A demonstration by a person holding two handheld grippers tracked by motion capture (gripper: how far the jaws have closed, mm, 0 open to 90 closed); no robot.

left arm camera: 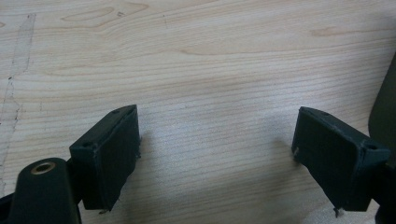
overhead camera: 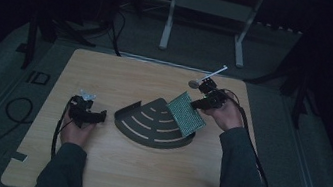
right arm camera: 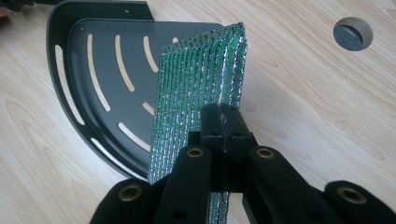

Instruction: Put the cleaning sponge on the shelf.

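A green and silver mesh pad (overhead camera: 186,114) hangs tilted over the right part of a black quarter-round slotted tray (overhead camera: 147,121) in the middle of the table. My right gripper (overhead camera: 201,103) is shut on the pad's upper right edge. In the right gripper view the black jaws meet on the folded pad (right arm camera: 196,88), with the tray (right arm camera: 100,79) below and to the left. My left gripper (overhead camera: 100,116) rests on the table left of the tray. In the left gripper view its jaws stand wide apart, open (left arm camera: 215,154), over bare wood, with the tray's edge (left arm camera: 385,107) at the far right.
The wooden table (overhead camera: 107,165) has a round cable hole (right arm camera: 353,33) near its far right. A white stick (overhead camera: 213,74) rises by the right gripper. Cables trail from both grippers off the table. A white frame (overhead camera: 208,9) stands on the floor behind.
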